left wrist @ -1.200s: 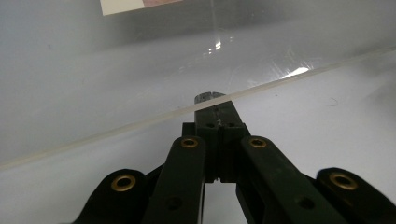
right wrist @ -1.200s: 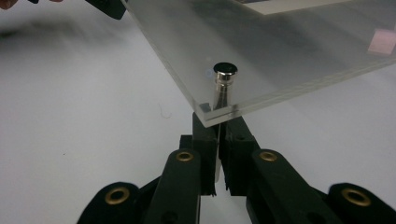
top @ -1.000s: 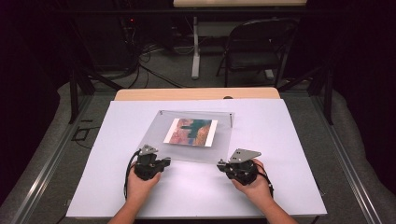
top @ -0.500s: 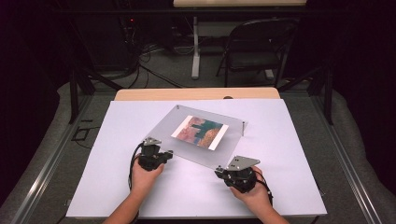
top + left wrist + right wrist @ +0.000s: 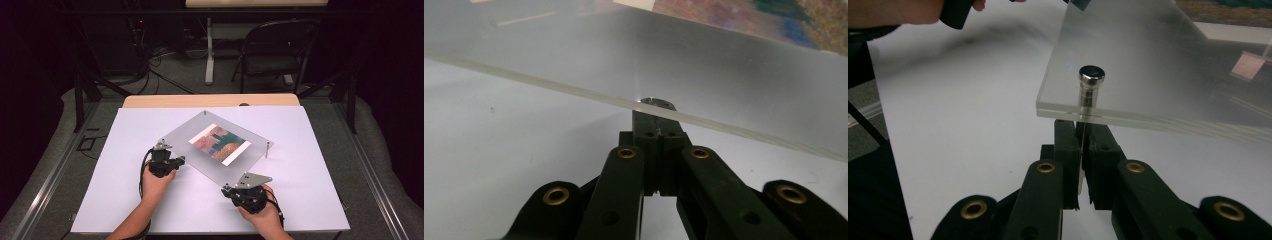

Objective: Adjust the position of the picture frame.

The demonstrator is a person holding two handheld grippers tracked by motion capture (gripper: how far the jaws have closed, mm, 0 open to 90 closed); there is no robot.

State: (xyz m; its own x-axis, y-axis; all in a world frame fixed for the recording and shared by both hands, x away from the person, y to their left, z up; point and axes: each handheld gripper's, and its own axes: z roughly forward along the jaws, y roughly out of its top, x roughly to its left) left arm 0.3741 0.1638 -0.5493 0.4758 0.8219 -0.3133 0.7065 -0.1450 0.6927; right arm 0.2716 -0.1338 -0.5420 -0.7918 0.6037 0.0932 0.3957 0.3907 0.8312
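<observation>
The clear frame (image 5: 220, 150) with its picture (image 5: 220, 144) has swung round: a second ago it sat square to the table (image 5: 310, 200) edge, now it lies cornerwise mid-table, raised a little. The left gripper (image 5: 176, 162) is closed on its near-left edge, jaws pinched under the pane in the left gripper view. The right gripper (image 5: 231, 191) is clamped at the near corner, right below the metal standoff (image 5: 1091, 86). Both hands have shifted with it, so the turn looks well under way.
</observation>
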